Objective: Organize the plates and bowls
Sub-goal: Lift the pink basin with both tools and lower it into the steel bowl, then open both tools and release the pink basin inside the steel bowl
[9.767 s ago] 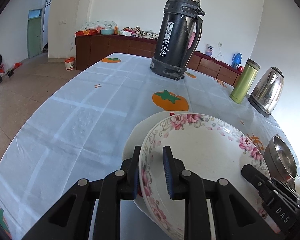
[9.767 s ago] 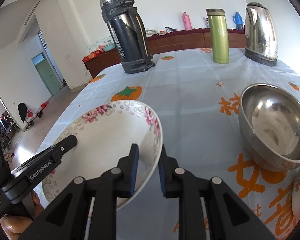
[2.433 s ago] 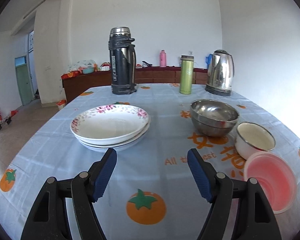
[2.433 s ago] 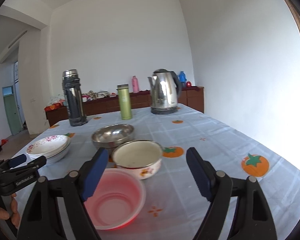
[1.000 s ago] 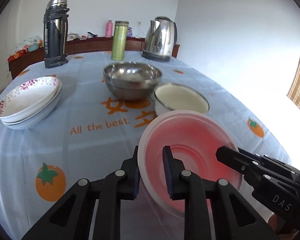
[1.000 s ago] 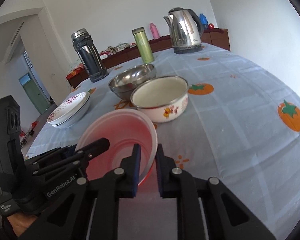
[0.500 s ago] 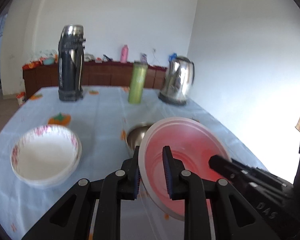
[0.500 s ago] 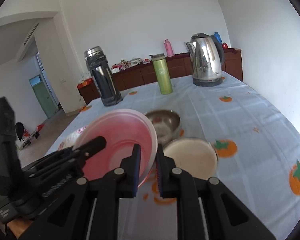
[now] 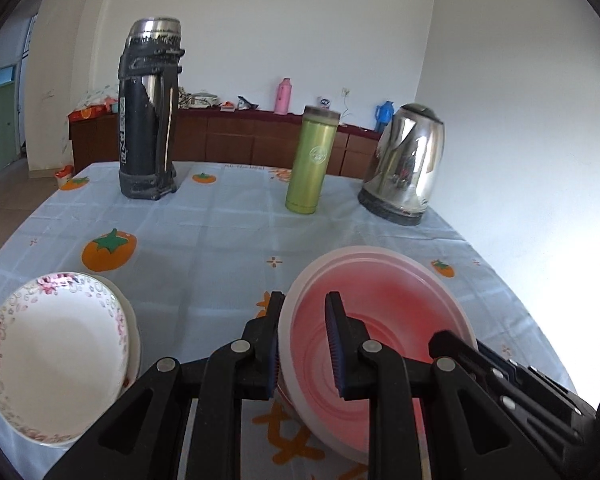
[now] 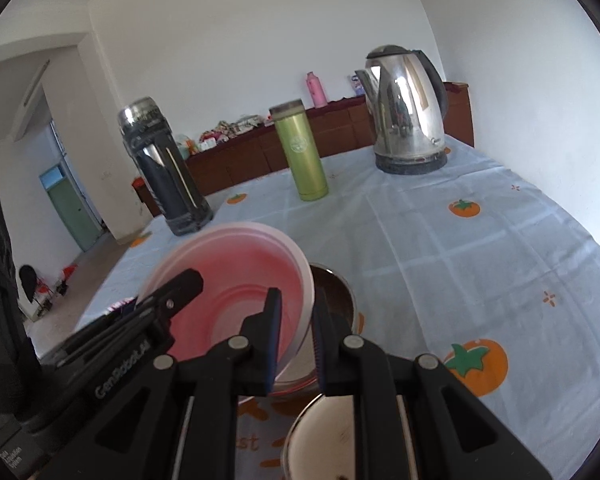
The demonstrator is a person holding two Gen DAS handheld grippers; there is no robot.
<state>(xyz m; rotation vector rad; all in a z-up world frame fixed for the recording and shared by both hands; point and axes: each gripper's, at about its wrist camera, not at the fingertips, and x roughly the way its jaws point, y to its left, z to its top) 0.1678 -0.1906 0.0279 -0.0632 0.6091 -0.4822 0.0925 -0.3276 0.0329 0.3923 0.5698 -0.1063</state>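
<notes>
- At 8 o'clock in the left wrist view, a stack of floral plates [image 9: 56, 364] rests on the surface [image 9: 220, 236], which wears a pale blue cloth printed with orange fruit.
- At 11 o'clock stands a tall black thermos [image 9: 150, 112], upright near the far edge.
- Around 12 o'clock a green tumbler [image 9: 312, 160] stands upright, well apart from the thermos.
- At 1 o'clock sits a steel kettle [image 9: 404, 164], near the far right corner.
- The left gripper [image 9: 304, 344] has its fingers [image 9: 334, 344] closed on the left rim of the pink bowl [image 9: 380, 308], one finger inside the wall and one outside.
- The pink bowl is held tilted above the surface, its opening turned towards the cameras, at 5 o'clock in the left wrist view and 9 o'clock in the right.
- The right gripper [image 10: 296, 336] clamps the bowl's opposite rim, its fingers [image 10: 272, 332] shut on the thin wall.
- Just behind the pink bowl in the right wrist view, the rim of a steel bowl [image 10: 340, 292] shows on the surface.
- At 6 o'clock, below the right gripper, the rim of a cream enamel bowl [image 10: 332, 428] shows, partly hidden by the fingers.
</notes>
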